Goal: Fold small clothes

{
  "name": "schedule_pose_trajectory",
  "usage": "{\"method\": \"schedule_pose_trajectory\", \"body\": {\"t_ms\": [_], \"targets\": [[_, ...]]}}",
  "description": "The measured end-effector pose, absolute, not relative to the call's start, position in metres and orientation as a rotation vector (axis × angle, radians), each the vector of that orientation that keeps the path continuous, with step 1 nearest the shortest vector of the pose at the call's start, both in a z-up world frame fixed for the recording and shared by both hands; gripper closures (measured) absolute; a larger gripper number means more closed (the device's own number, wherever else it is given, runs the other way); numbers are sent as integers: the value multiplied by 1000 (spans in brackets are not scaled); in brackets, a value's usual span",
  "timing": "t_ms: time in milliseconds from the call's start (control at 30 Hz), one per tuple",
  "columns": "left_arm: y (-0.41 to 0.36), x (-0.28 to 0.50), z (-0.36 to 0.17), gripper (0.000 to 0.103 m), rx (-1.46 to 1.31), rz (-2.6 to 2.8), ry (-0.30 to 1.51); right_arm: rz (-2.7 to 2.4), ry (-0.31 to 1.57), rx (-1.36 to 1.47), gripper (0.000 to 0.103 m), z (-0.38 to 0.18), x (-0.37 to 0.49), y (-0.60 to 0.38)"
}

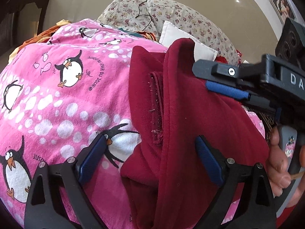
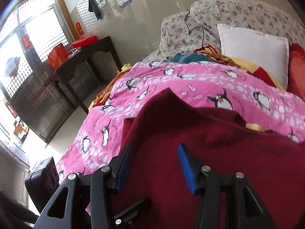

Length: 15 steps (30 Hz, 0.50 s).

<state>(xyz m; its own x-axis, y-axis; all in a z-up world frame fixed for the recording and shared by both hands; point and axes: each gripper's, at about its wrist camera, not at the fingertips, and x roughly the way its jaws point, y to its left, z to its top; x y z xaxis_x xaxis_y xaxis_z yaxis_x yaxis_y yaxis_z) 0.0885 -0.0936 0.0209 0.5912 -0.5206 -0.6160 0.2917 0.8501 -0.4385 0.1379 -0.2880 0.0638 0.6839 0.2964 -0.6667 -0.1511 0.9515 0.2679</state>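
Note:
A dark red fleece garment (image 1: 181, 114) lies on a pink penguin-print blanket (image 1: 57, 95); a seam or pocket strip runs down its middle. My left gripper (image 1: 150, 156) is open, its fingers standing either side of the garment's lower part, just above it. The right gripper (image 1: 225, 84) enters the left wrist view from the right, its blue pads close together against a raised fold of the garment. In the right wrist view the garment (image 2: 209, 152) fills the foreground and my right gripper (image 2: 154, 164) shows its fingers apart over the cloth.
Floral pillows (image 2: 228, 13) and a white cushion (image 2: 255, 51) lie at the bed's head with other clothes (image 2: 190, 57). A dark wooden table (image 2: 85, 61) with red boxes stands left of the bed, by a window. A dark box (image 2: 43, 181) sits on the floor.

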Motion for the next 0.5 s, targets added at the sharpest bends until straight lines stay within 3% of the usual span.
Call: {"method": "schedule_pose_trajectory", "body": {"t_ms": [233,367,500], "targets": [[-95,91,20,5,-307,-474,812,237,799,230,46,61,137,-291],[-91,92,19,4,-342,-503,832,202,801,172,31,72,143,-279],[-85,87,19,4,-364,-540,830,191,865,167,30,72,165,-264]]}}
